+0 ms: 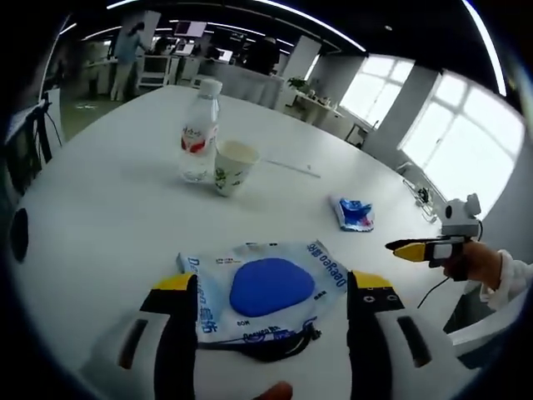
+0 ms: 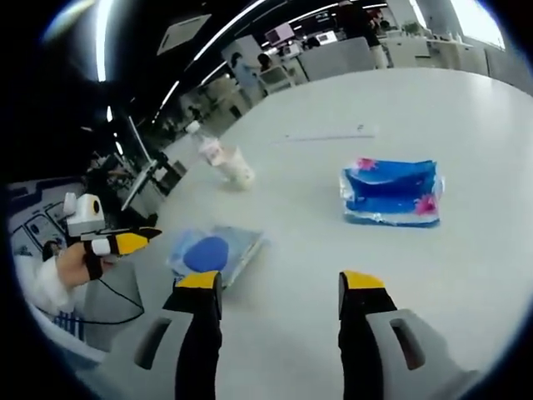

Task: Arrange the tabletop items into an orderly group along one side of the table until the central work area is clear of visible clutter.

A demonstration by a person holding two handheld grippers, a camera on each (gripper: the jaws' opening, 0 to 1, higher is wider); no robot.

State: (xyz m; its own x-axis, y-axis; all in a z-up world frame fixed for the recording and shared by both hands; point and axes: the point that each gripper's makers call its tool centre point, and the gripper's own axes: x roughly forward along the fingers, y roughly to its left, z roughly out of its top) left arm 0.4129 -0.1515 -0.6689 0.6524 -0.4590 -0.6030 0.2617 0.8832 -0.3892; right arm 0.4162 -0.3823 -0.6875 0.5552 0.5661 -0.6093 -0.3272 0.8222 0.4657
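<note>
A clear packet [image 1: 266, 287] with a blue oval inside lies on the white table [image 1: 108, 217], framed between the jaws of my left gripper [image 1: 273, 283], which is open and holds nothing. Farther off stand a water bottle [image 1: 200, 129] with a red label and a paper cup [image 1: 233, 167] right beside it. A blue tissue pack [image 1: 354, 212] lies to the right. My right gripper [image 2: 281, 283] is open above bare table, with the tissue pack [image 2: 391, 192] ahead to its right and the packet [image 2: 212, 252] ahead to its left. The bottle [image 2: 208, 150] and cup [image 2: 237, 171] stand beyond.
A thin white strip [image 1: 291, 167] lies on the table past the cup. A hand holds the right gripper [image 1: 420, 248] off the table's right edge; the left gripper [image 2: 117, 243] shows at the table's left edge. Desks, chairs and people stand far behind.
</note>
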